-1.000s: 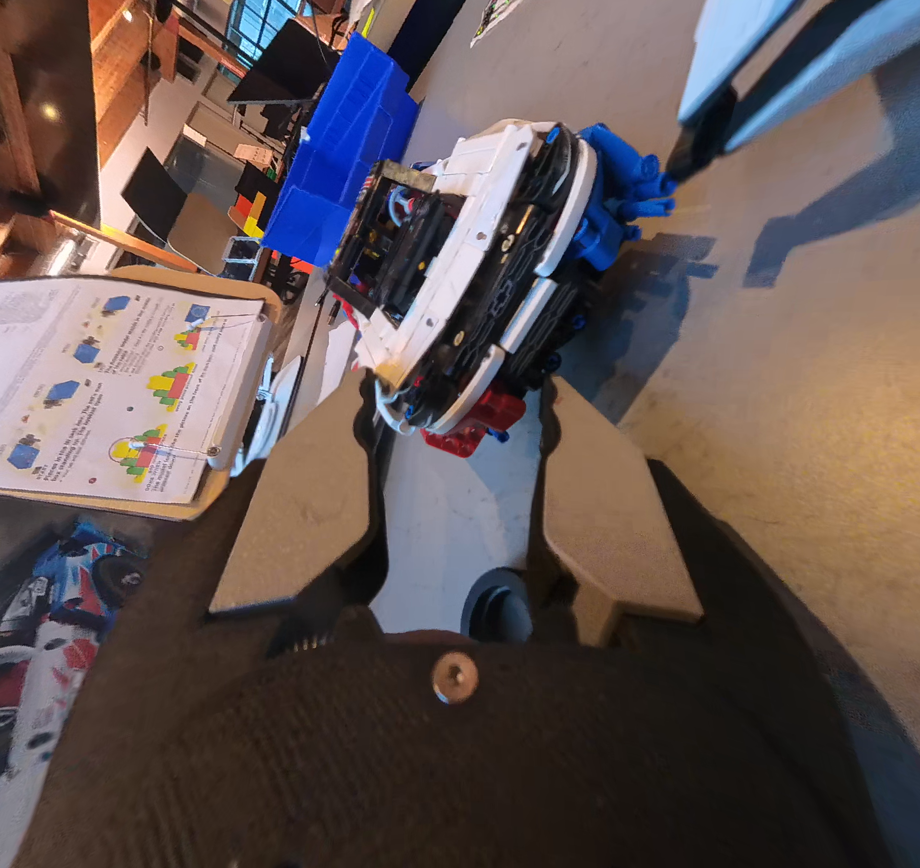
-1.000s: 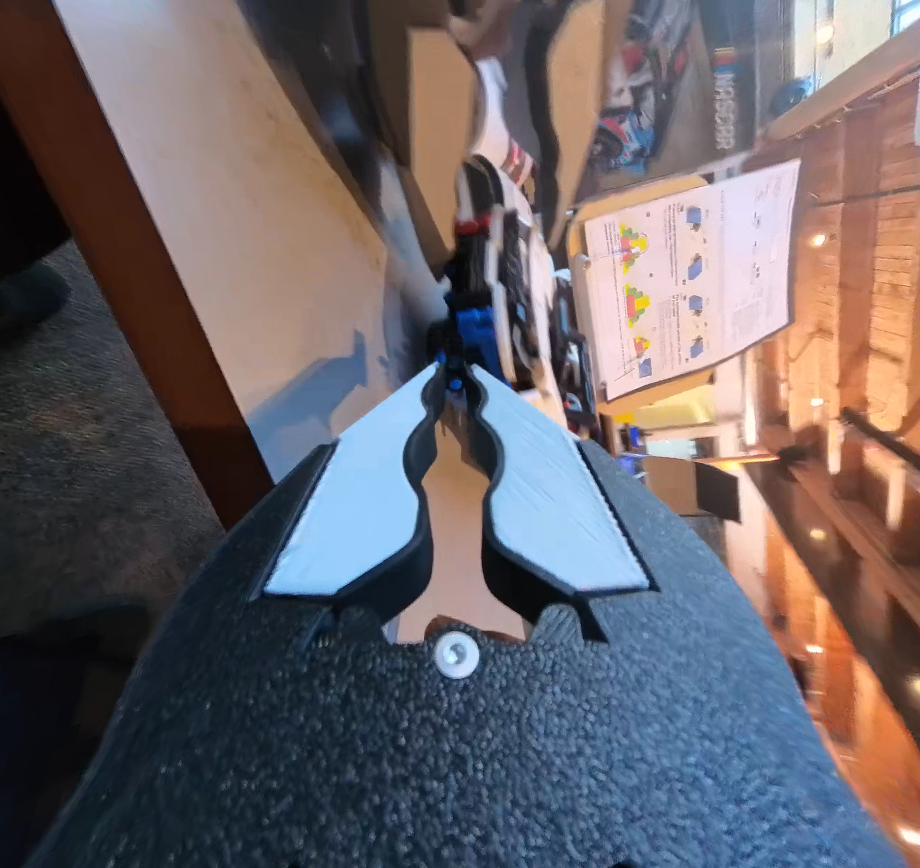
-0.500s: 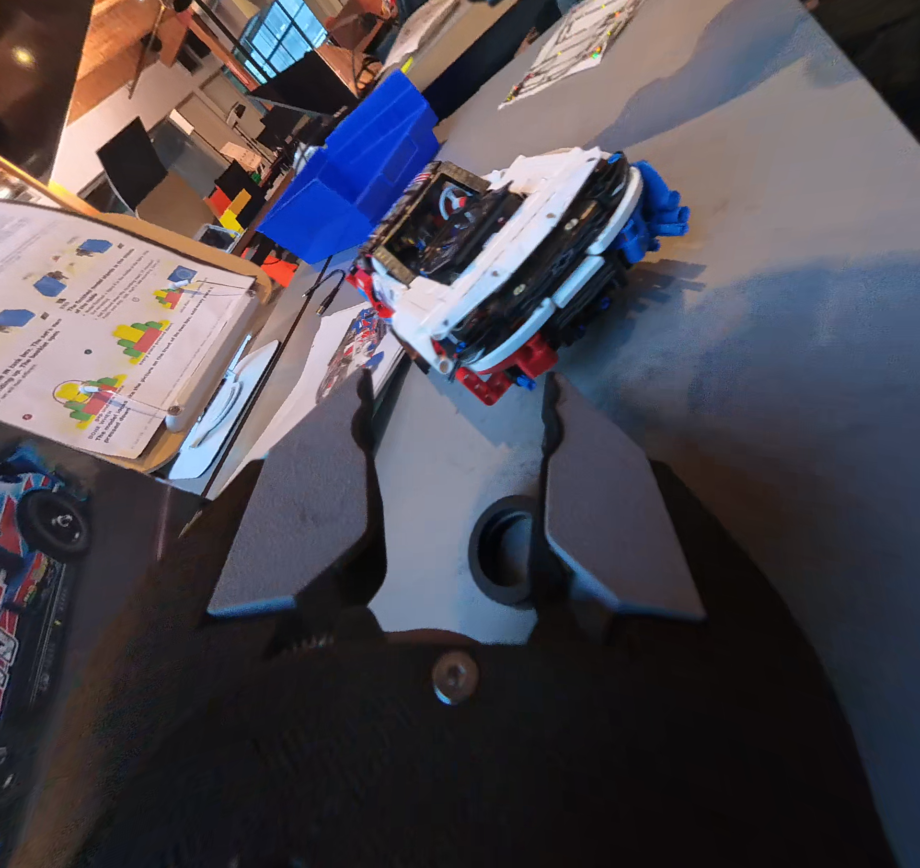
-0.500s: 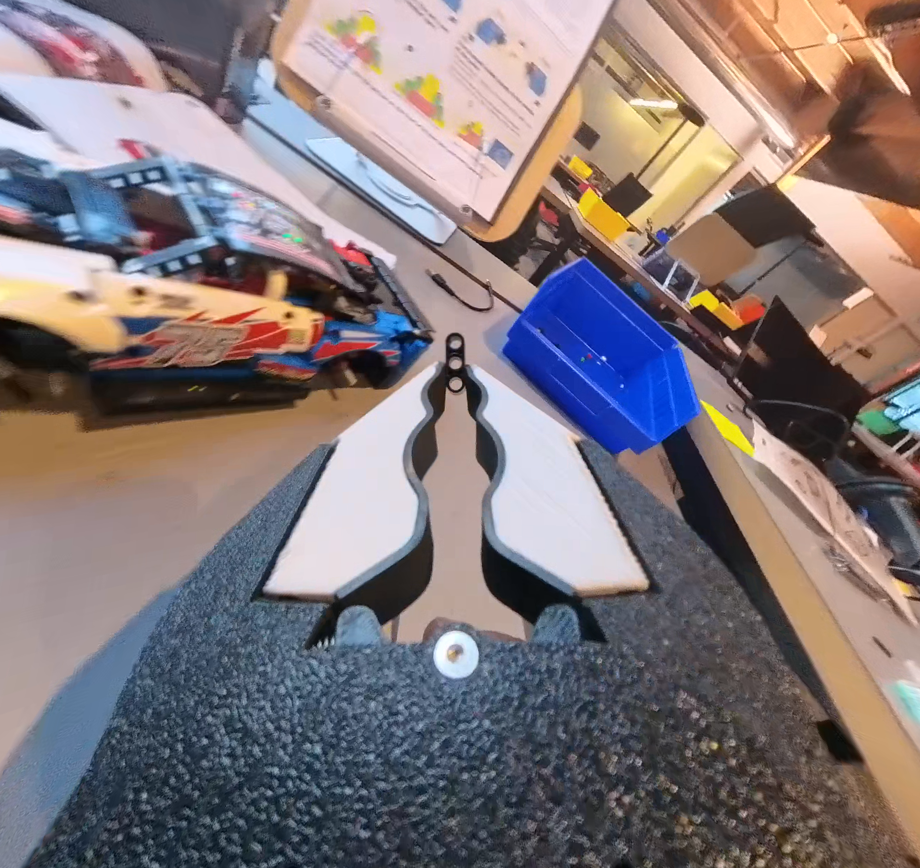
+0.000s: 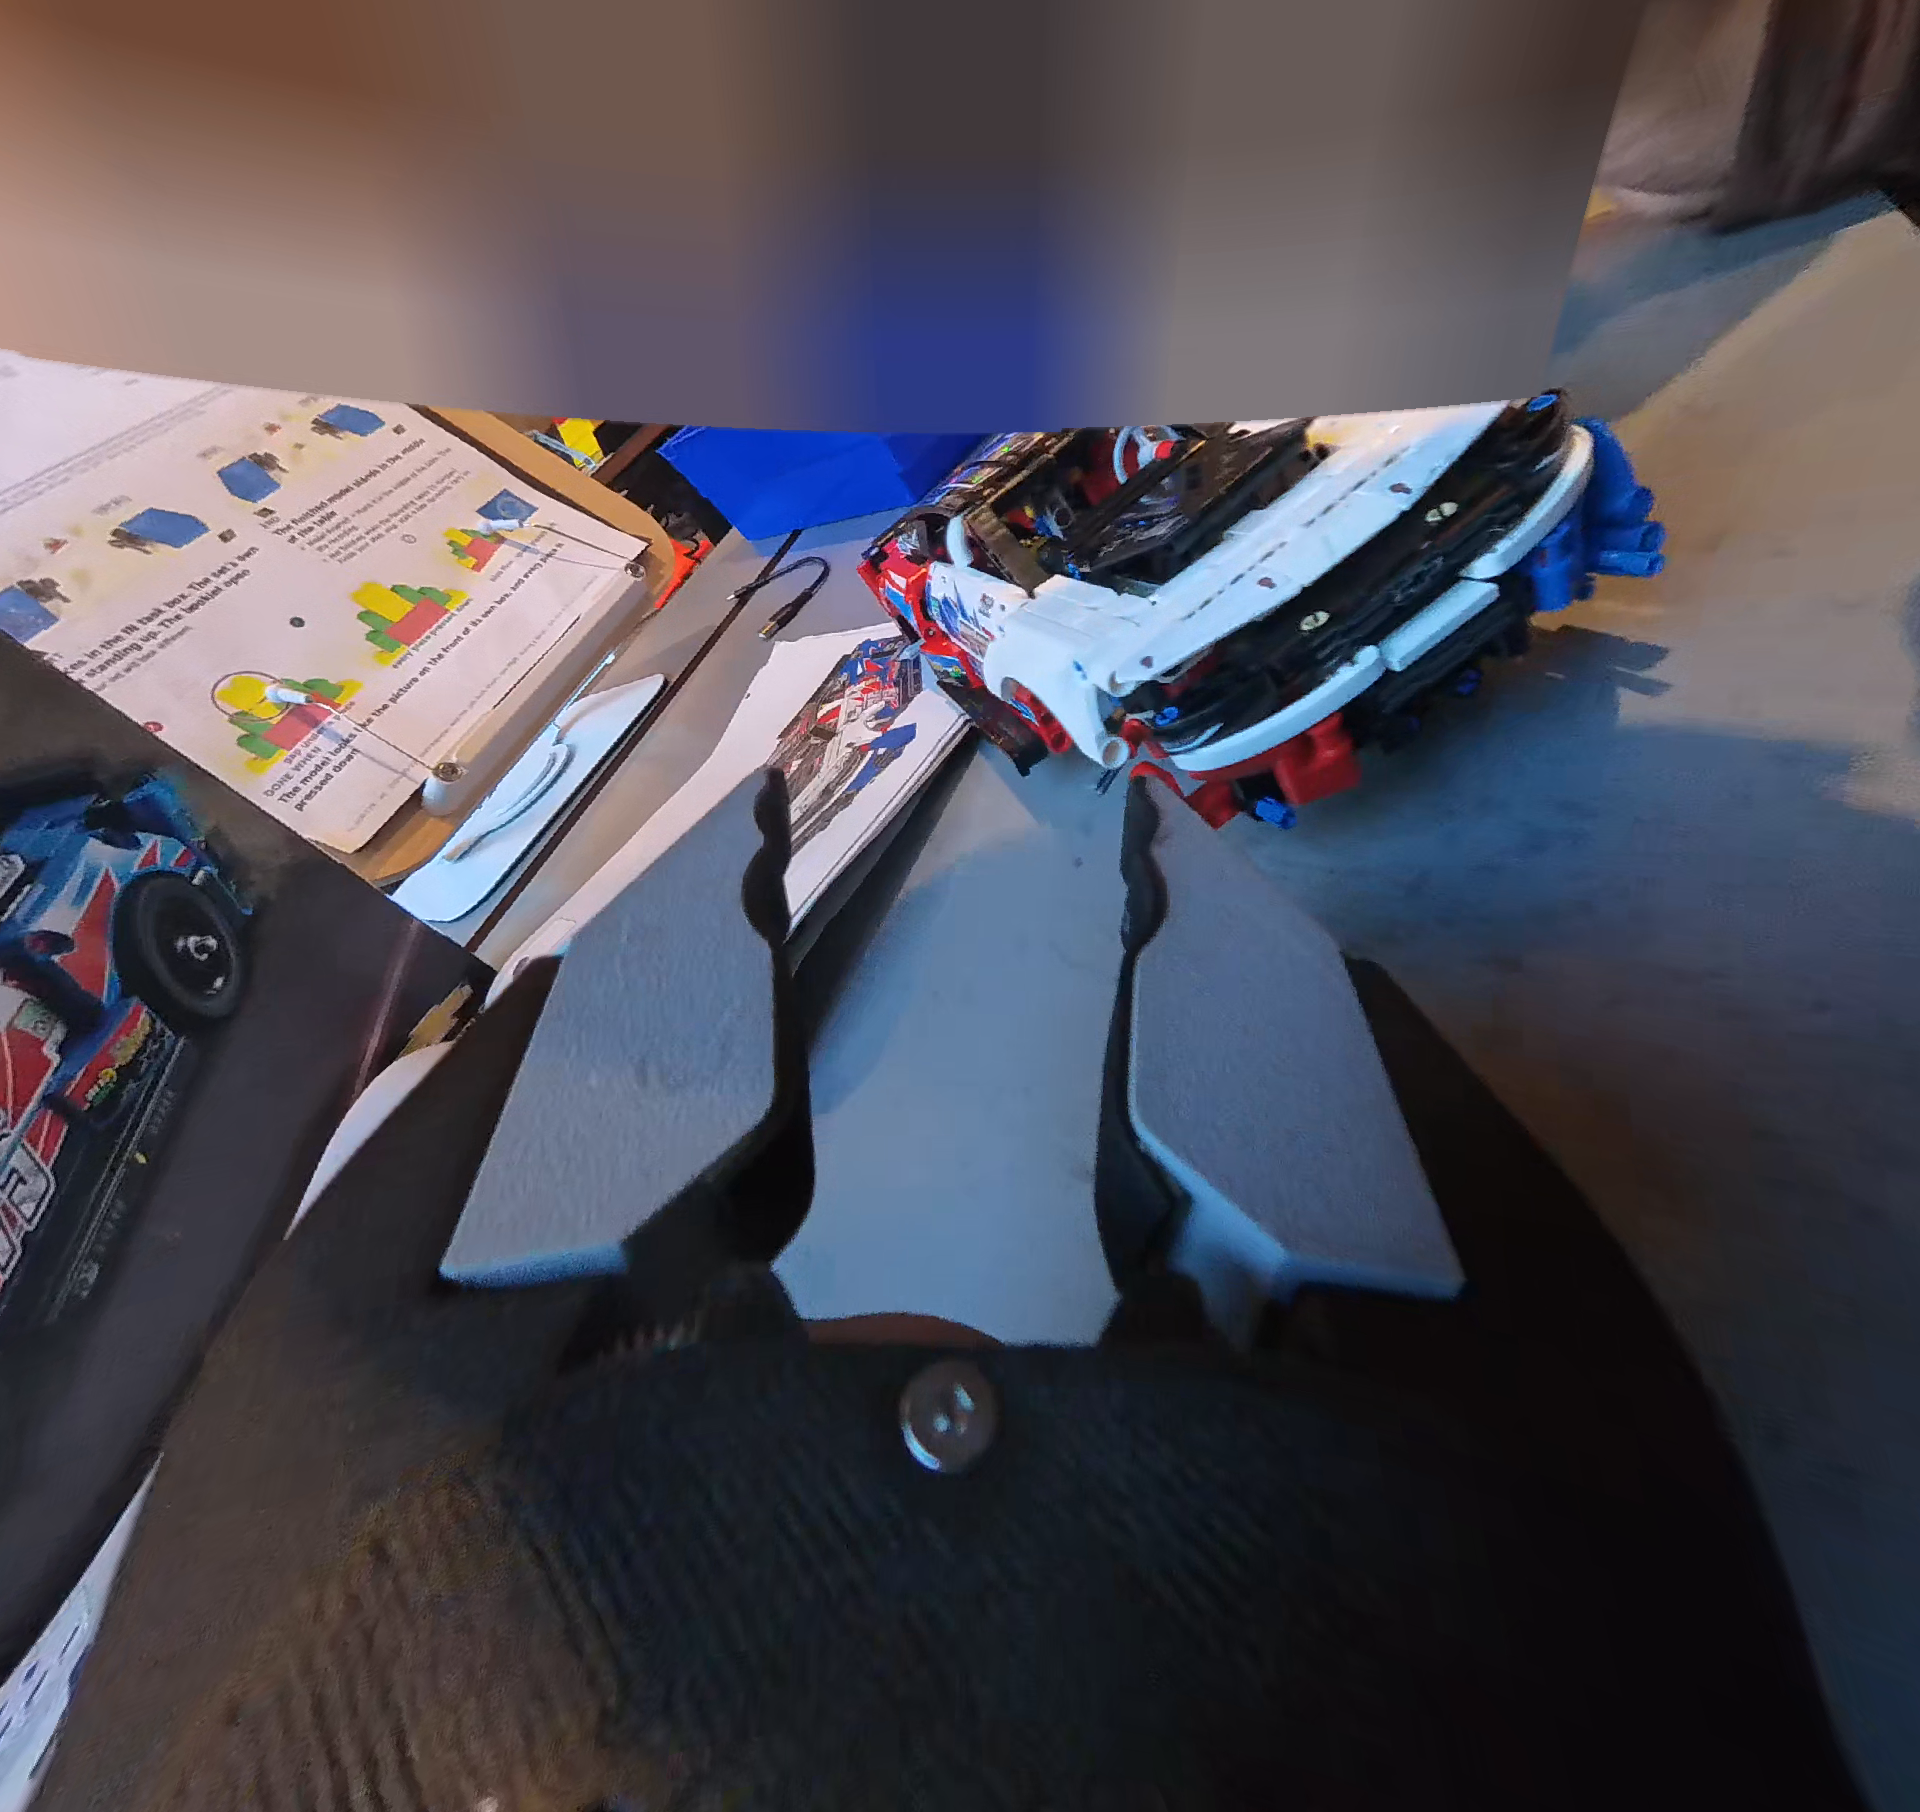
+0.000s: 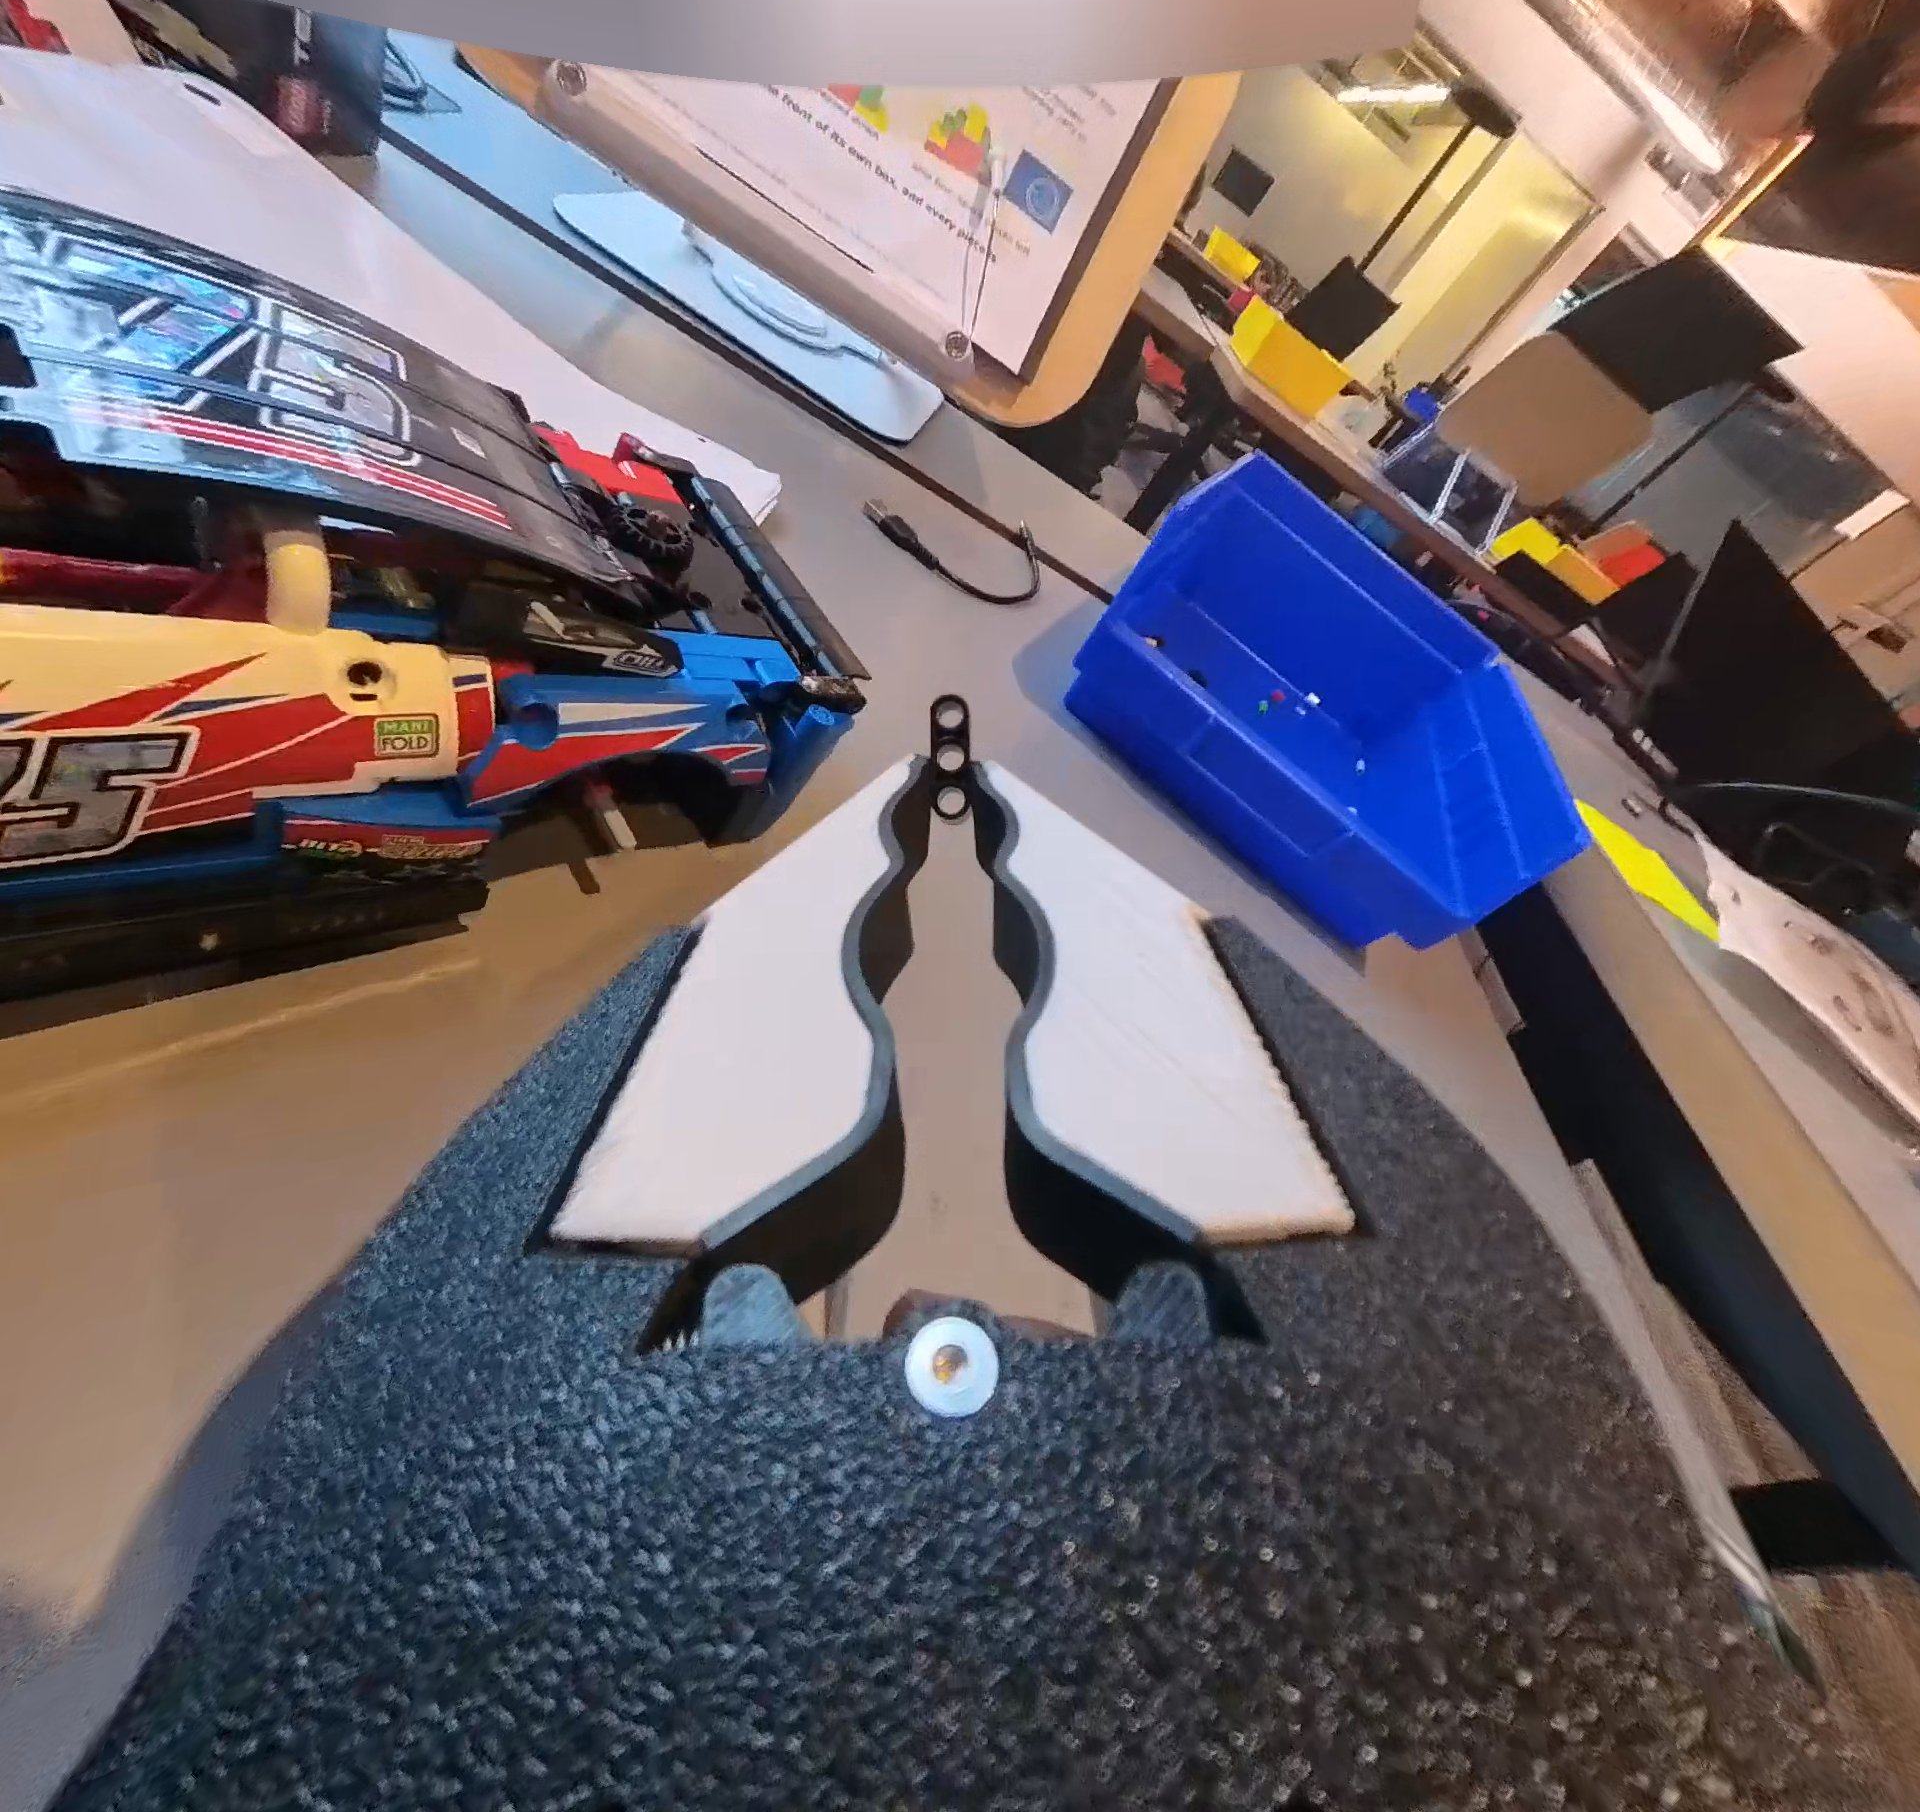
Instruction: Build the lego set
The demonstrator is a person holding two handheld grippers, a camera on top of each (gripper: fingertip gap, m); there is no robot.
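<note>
Left gripper [image 5: 951, 796] backed off car [image 5: 1247, 609]; blue bin [image 6: 1320, 713] holds few bits.

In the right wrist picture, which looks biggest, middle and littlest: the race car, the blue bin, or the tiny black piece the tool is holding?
1. Race car: biggest, though it sits nearest the camera and runs off the picture's edge.
2. Blue bin: middle, but farther back, so its real size against the car is unsure.
3. Black piece: littlest, pinched in the right tool.

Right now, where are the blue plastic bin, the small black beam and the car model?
Blue plastic bin [image 6: 1340, 754], right wrist view, front wall.
Small black holed beam [image 6: 950, 757], right wrist view, middle hole.
White-bodied car model [image 5: 1226, 588], left wrist view, white panel.
</note>
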